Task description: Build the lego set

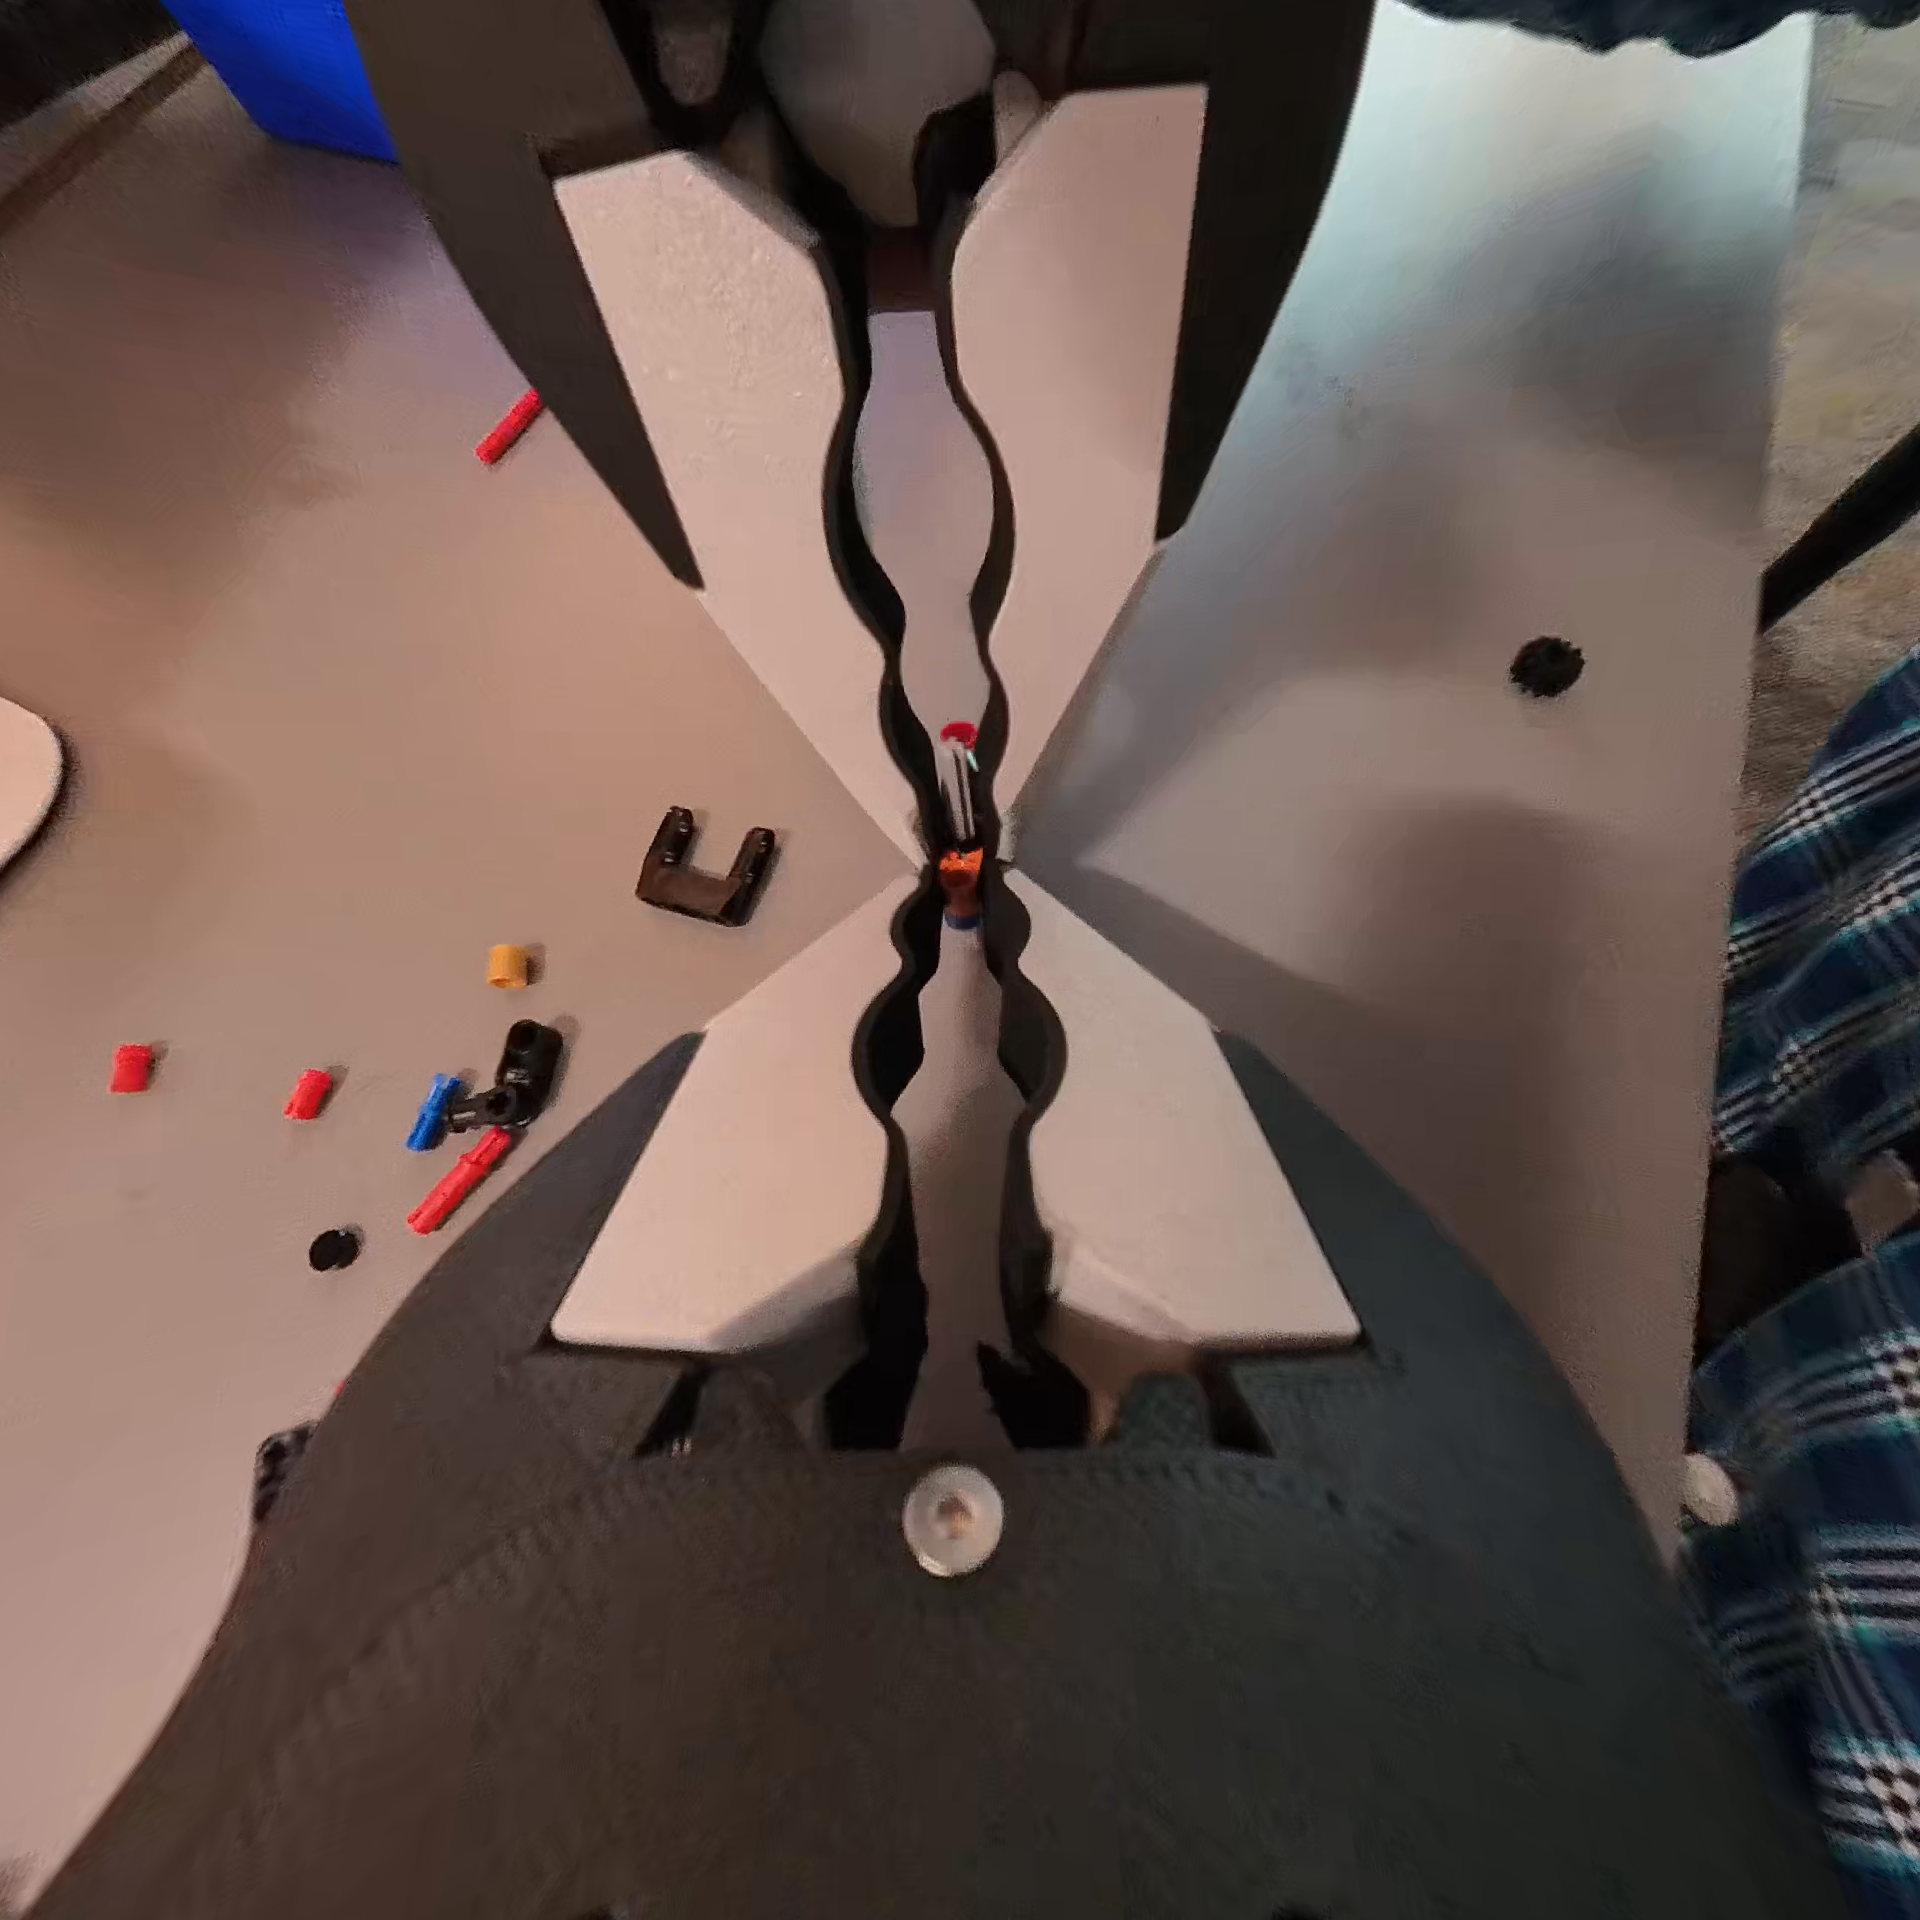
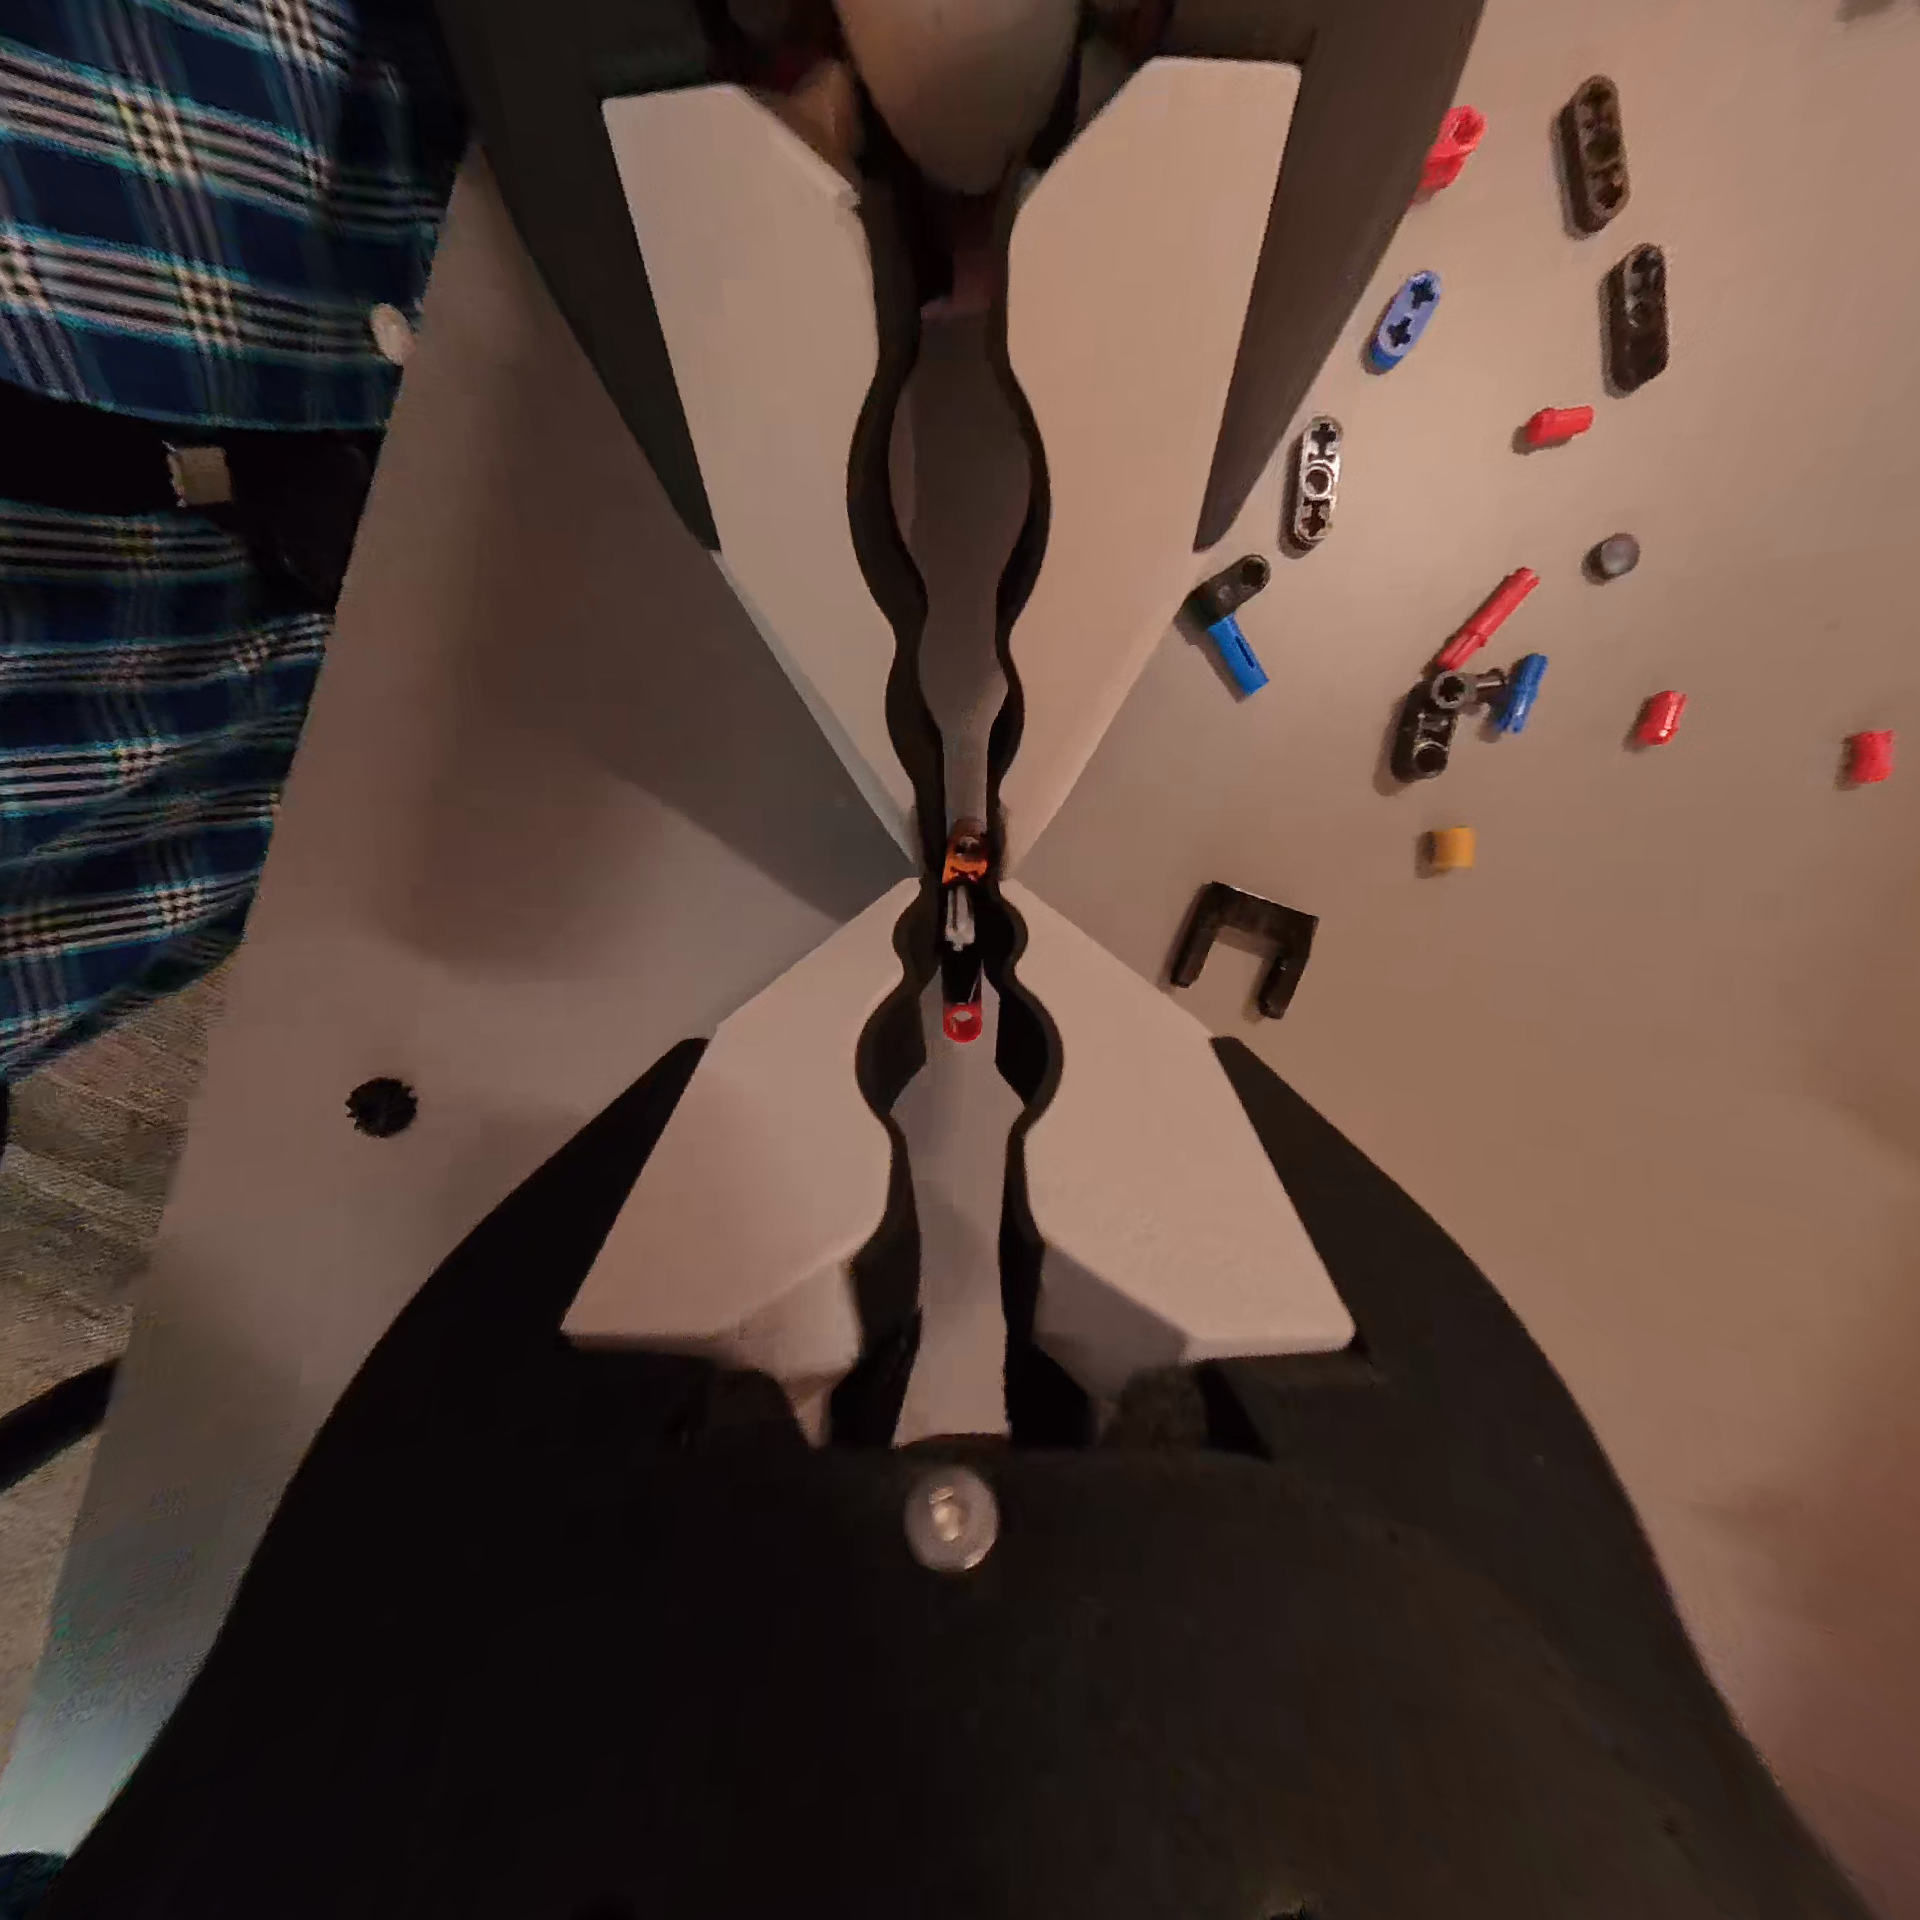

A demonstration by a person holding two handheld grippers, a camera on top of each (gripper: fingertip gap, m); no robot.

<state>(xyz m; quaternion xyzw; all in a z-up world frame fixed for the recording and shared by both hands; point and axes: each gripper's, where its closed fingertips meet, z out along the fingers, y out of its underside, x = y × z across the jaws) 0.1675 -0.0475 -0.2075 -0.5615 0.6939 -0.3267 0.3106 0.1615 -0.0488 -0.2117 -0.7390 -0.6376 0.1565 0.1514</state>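
My left gripper point(image 1: 958, 894) pinches the orange piece point(image 1: 958, 871), and my right gripper point(image 2: 961, 914) pinches the axle point(image 2: 958, 920) meeting it. Both are nearly closed. Pushed askew, the axle could pop free toward the black clip point(image 2: 1242, 948) beside it.

I see a pale table point(image 2: 1558, 1351) with loose pieces at the right of my right view: black U-shaped bracket point(image 2: 1244, 948), yellow bush point(image 2: 1448, 848), blue link point(image 2: 1405, 321), red pins.

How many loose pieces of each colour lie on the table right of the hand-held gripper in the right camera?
Red pieces: 5
Black pieces: 3
Black-and-blue joined pieces: 2
Grey pieces: 2
Blue piece: 1
Yellow piece: 1
Total: 14
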